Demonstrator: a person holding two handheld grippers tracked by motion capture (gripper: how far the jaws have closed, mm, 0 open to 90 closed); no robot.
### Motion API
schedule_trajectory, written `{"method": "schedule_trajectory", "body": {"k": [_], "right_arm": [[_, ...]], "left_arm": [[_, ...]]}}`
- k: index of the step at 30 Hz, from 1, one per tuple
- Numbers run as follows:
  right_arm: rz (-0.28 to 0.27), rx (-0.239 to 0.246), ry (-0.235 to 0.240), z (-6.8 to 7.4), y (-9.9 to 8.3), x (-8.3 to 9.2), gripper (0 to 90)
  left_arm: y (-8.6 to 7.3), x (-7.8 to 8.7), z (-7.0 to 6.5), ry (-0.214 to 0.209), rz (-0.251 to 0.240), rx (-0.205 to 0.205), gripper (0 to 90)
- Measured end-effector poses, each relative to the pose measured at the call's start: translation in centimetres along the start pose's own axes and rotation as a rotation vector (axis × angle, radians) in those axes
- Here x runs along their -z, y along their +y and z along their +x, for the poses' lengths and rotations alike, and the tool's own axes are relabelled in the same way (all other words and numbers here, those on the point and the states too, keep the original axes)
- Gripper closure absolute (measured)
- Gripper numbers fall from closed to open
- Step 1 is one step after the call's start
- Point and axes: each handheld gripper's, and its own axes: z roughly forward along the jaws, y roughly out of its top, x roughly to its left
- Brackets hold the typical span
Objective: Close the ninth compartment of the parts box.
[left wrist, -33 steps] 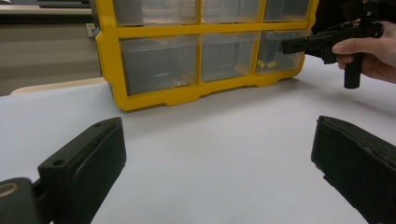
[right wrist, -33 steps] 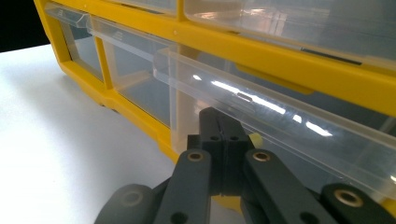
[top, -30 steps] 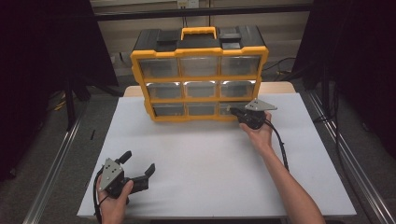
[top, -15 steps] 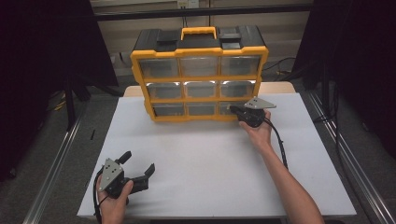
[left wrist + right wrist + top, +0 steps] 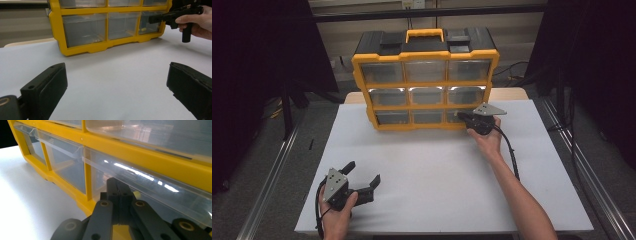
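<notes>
A yellow organiser [image 5: 427, 82] with a black top and clear drawers stands upright at the back of the white table [image 5: 437, 165]. My right gripper [image 5: 460, 117] is shut, its tips against the front of the bottom right drawer [image 5: 155, 185], just under that drawer's clear lip. In the right gripper view the jaws [image 5: 117, 187] press flat together, and nothing shows between them. A small pale item [image 5: 136, 194] lies inside that drawer. My left gripper [image 5: 363, 171] is held open and low over the table's front left, empty, facing the organiser [image 5: 110, 27].
The organiser's orange handle [image 5: 425, 34] sits on top. Metal rails [image 5: 272, 175] run along both sides of the table, with dark curtains beyond. A cable [image 5: 511, 155] trails from the right gripper along the forearm.
</notes>
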Motion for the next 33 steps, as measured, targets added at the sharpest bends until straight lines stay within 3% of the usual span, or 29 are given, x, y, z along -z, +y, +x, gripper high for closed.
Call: {"method": "schedule_trajectory", "body": {"k": [9, 15, 25, 30, 33], "right_arm": [[0.027, 0.02, -0.034, 0.5, 0.2, 0.0, 90.0], [0.02, 0.02, -0.001, 1.3, 0.0, -0.1, 87.0], [0.018, -0.023, 0.045, 1.9, 0.3, 0.5, 63.0], [0.006, -0.061, 0.052, 1.7, 0.3, 0.9, 47.1], [0.026, -0.066, 0.054, 1.6, 0.4, 1.3, 35.1]], "left_arm": [[0.0, -0.2, -0.1, -0.008, 0.005, -0.011, 3.3], [0.1, 0.1, 0.3, -0.011, -0.011, -0.013, 3.3], [0.1, 0.3, 0.2, -0.016, -0.013, -0.017, 3.3], [0.1, 0.6, 0.3, -0.004, -0.018, -0.019, 3.3], [0.1, 0.6, 0.3, 0.001, -0.024, -0.012, 3.3]]}}
